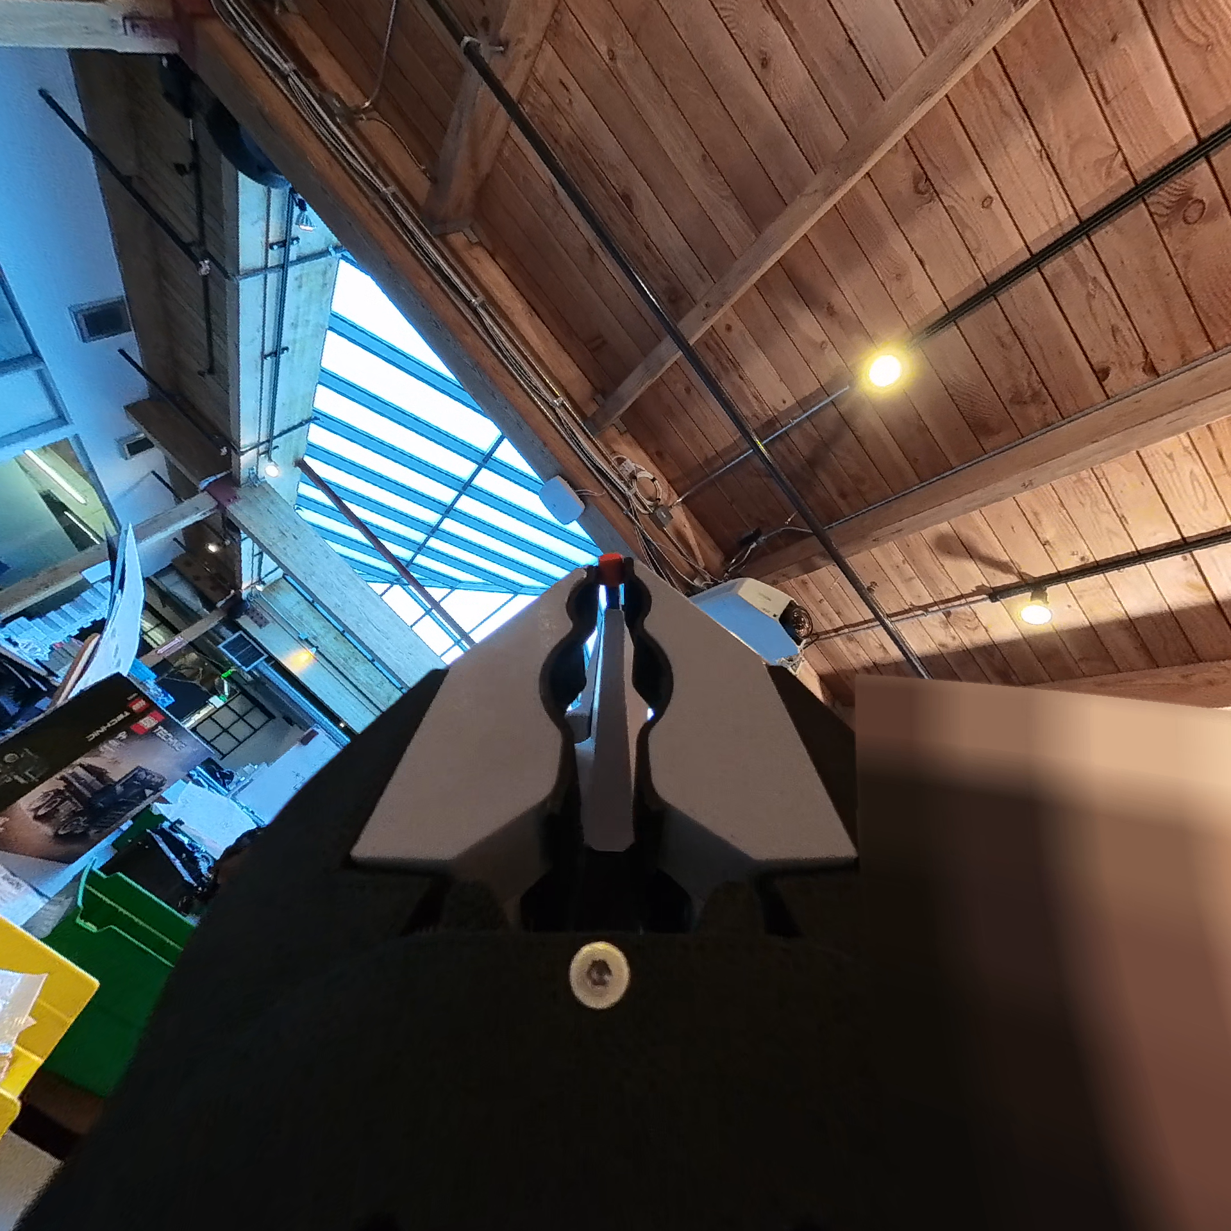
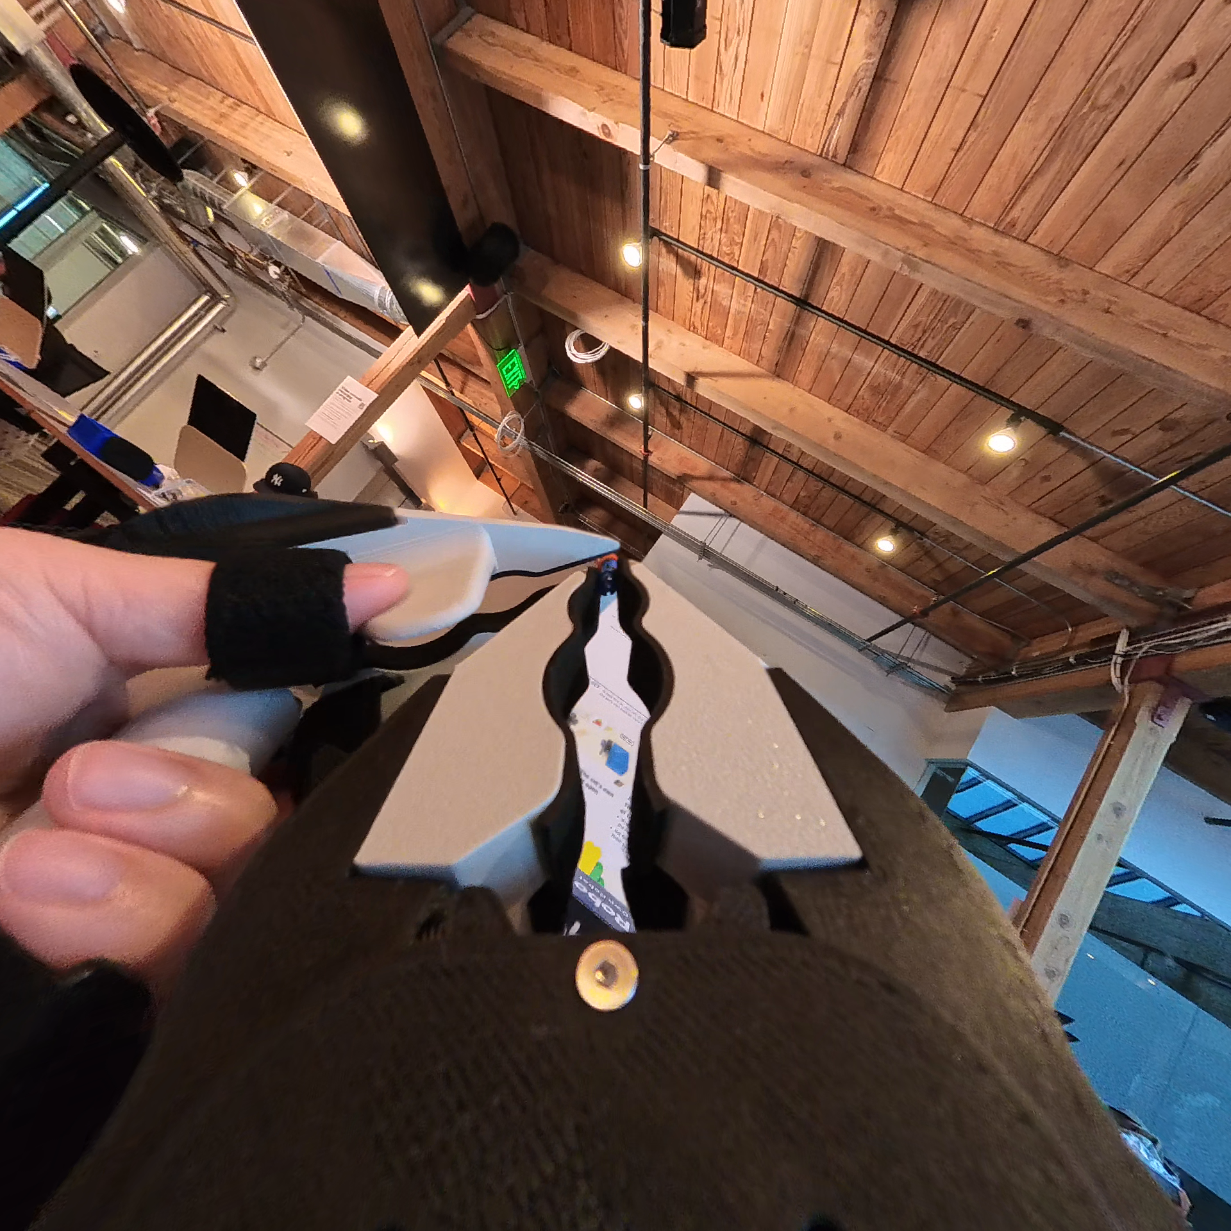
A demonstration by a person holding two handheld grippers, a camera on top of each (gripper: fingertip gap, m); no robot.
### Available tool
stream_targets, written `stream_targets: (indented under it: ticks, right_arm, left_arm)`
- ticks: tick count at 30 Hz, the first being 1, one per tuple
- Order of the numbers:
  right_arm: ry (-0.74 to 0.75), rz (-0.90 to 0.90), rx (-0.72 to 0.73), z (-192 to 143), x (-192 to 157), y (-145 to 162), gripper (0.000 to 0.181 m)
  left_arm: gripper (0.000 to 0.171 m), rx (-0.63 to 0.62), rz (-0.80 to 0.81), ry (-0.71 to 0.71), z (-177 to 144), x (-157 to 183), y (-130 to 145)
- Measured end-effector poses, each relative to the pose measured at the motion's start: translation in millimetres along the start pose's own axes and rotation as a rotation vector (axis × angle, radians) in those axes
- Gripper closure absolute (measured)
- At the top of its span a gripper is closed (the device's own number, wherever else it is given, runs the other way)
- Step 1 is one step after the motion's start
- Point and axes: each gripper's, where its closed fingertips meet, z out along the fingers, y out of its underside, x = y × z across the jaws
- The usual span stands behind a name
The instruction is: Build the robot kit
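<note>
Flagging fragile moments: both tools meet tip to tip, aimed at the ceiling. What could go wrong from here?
The small red piece is pinched only at the very tips of the left tool; it might pop out. The right tool grips a small dark piece just as narrowly, so pressing them together off-axis could drop either.

A long table is standing far left, carrying a blue bin. Elsewhere, a yellow bin and a green bin are sitting side by side, their support hardly showing.
</note>
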Motion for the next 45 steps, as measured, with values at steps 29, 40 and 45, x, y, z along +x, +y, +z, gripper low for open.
stream_targets:
  ticks: [29,40,45]
  right_arm:
    - [0.01,0.006,-0.003,-2,2,3,0.177]
    - [-0.02,-0.003,-0.048,4,-6,12,0.177]
    - [-0.057,0.014,-0.091,8,-13,22,0.177]
  left_arm:
    - [0.166,-0.063,0.048,-0.03,2,-2,5]
    - [0.166,-0.07,0.038,-0.073,-5,-12,-7]
    - [0.166,-0.047,0.01,-0.081,-9,-18,-15]
